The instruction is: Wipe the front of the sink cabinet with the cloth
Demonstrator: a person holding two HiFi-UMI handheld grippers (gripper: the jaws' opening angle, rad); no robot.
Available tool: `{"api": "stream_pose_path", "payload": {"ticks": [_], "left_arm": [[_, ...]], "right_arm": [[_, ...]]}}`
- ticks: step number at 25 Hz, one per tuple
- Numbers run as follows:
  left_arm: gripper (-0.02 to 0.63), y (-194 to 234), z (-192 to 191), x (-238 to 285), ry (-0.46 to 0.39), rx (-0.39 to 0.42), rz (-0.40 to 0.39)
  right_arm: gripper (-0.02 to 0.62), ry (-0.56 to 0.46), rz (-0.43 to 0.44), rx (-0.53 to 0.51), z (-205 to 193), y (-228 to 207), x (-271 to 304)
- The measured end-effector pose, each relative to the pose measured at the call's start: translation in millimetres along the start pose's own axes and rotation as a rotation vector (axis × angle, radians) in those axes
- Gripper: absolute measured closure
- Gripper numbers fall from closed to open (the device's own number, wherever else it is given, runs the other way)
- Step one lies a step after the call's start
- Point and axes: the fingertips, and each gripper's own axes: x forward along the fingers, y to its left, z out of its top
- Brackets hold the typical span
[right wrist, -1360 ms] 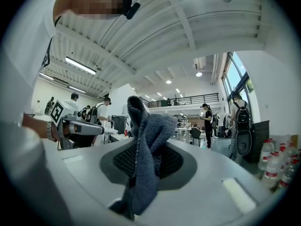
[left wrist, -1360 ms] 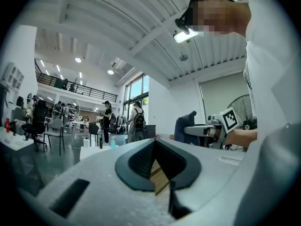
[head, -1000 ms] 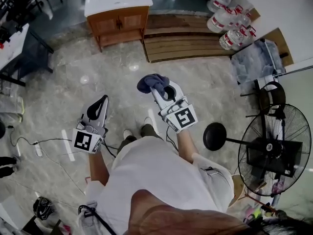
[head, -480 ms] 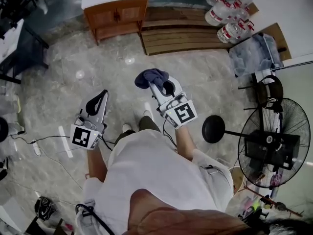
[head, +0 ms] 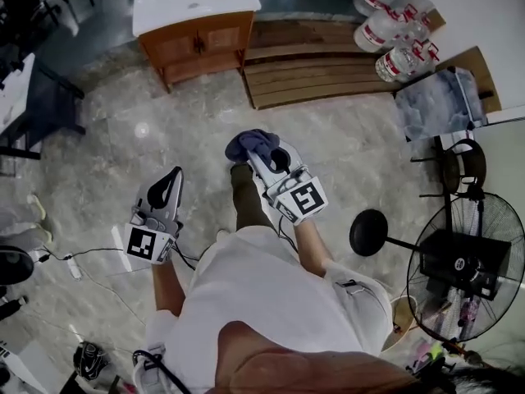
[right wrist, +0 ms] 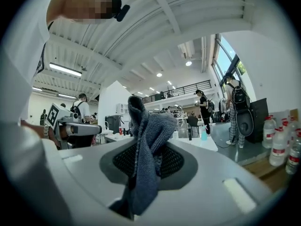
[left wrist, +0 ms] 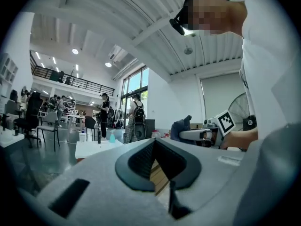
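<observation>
The sink cabinet (head: pixel 197 43), brown wood under a white top, stands at the far end of the marble floor, well ahead of both grippers. My right gripper (head: pixel 257 153) is held at mid-height and is shut on a dark blue cloth (head: pixel 250 144), which bunches up past its tip. In the right gripper view the cloth (right wrist: pixel 146 145) hangs squeezed between the jaws. My left gripper (head: pixel 171 179) is lower left, shut, with nothing in it. The left gripper view shows the right gripper (left wrist: pixel 200 134) and the cloth (left wrist: pixel 181 128) off to the side.
Wooden planks (head: pixel 316 68) lie right of the cabinet, with several water jugs (head: pixel 394 23) behind them. A standing fan (head: pixel 459 269) is at right, a dark table (head: pixel 37 89) at left. A cable and power strip (head: pixel 72 265) lie on the floor.
The person has stepped forward, one leg now showing under the right gripper. Both grippers keep their pose, and the cloth stays held.
</observation>
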Motion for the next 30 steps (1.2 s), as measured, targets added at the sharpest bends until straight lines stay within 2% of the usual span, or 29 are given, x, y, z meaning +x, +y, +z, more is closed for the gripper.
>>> {"api": "stream_pose_path", "payload": {"ticks": [3, 7, 12, 19, 22, 26, 30], "left_arm": [[0.602, 49.0, -8.6, 62.3, 0.016, -0.016, 0.040], [0.601, 112.9, -11.9, 154.3, 0.070, 0.007, 0.067], [0.601, 173.3, -19.2, 214.5, 0.123, -0.018, 0.110], [0.601, 254.3, -74.1, 255.0, 0.165, -0.105, 0.119], [0.601, 266.2, -110.7, 256.4, 0.174, -0.133, 0.096], [0.601, 273.5, -148.6, 256.5, 0.171, -0.166, 0.089], [0.601, 291.9, -197.3, 265.1, 0.154, -0.158, 0.080]], "right_arm": [[0.492, 0.011, 0.024, 0.031, -12.1, -64.0, 55.3], [0.494, 0.005, 0.049, 0.031, -11.1, -160.3, 138.6], [0.492, 0.008, 0.090, 0.022, -3.3, -234.4, 225.4], [0.493, 0.033, 0.092, -0.029, -36.6, -263.7, 322.4], [0.492, 0.047, 0.083, -0.005, -68.3, -259.8, 335.4], [0.492, 0.103, 0.111, 0.002, -116.5, -249.7, 340.0], [0.492, 0.102, 0.129, -0.019, -163.9, -247.7, 368.1]]}}
